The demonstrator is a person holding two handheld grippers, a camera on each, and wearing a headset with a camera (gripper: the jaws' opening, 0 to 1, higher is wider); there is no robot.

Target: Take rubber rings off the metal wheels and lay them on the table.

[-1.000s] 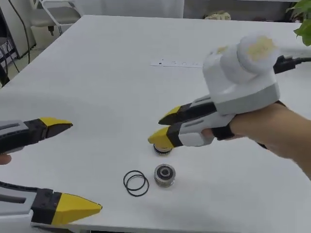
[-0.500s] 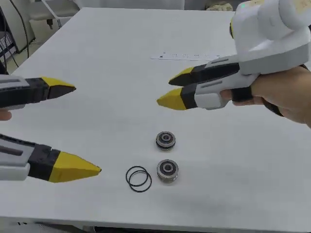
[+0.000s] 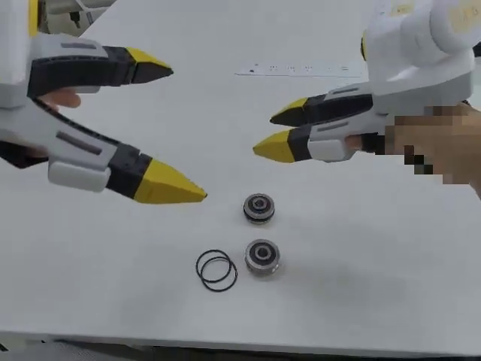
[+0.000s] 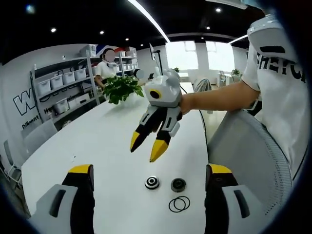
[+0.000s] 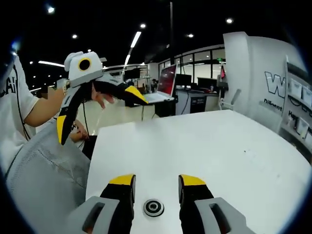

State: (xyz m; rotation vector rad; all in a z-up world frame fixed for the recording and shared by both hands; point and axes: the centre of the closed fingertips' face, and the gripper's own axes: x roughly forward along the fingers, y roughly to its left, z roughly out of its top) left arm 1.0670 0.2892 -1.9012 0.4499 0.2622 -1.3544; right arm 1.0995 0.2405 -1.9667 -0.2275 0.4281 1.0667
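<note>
Head view shows two thin black rubber rings (image 3: 216, 269) lying overlapped on the white tabletop (image 3: 361, 286), just beside the nearer wheel (image 3: 262, 256). The farther wheel (image 3: 259, 208) sits close behind it. Both wheels are silver with dark hubs, and they are too small to tell whether either carries rubber. The left tool (image 3: 186, 134) and right tool (image 3: 264, 134) hover above, jaws spread, grasping nothing. Right gripper view catches one wheel (image 5: 153, 207) low between its jaws. Left gripper view shows the rings (image 4: 179, 204) below the right tool (image 4: 143, 152).
</note>
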